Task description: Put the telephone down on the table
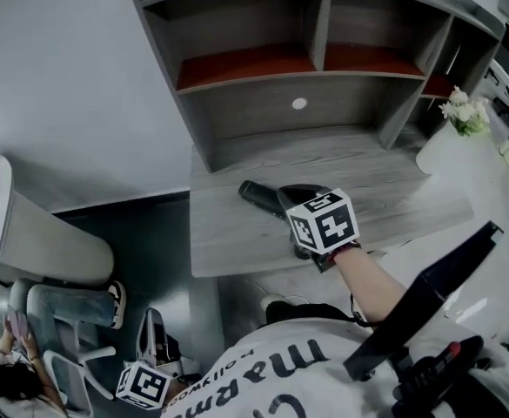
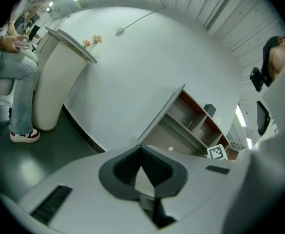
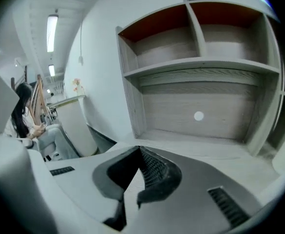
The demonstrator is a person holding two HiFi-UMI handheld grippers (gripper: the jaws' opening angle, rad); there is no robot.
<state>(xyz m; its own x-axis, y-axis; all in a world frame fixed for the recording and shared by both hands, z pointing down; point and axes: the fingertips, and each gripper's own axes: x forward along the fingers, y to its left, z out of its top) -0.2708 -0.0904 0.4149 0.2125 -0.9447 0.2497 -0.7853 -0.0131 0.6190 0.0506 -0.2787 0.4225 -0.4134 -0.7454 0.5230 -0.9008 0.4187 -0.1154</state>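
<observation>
Grey wood-grain table [image 1: 237, 242], head view. Shelf hutch [image 1: 237, 111] stands along its 12 o'clock edge, with red-brown shelf boards [image 1: 245, 64] and a white round dot [image 1: 299, 104] on the back panel. Dark telephone [image 1: 261, 196] lies flat on the top, 9 o'clock of centre, partly covered.

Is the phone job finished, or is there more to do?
It looks essentially done. The telephone lies flat on the table, below the shelves, with nothing gripping it. Nothing is in hand: the right claw is shut and empty above the table, and the left claw is shut and empty too, held low away from the table. Seemingly nothing is left but drawing away.
</observation>
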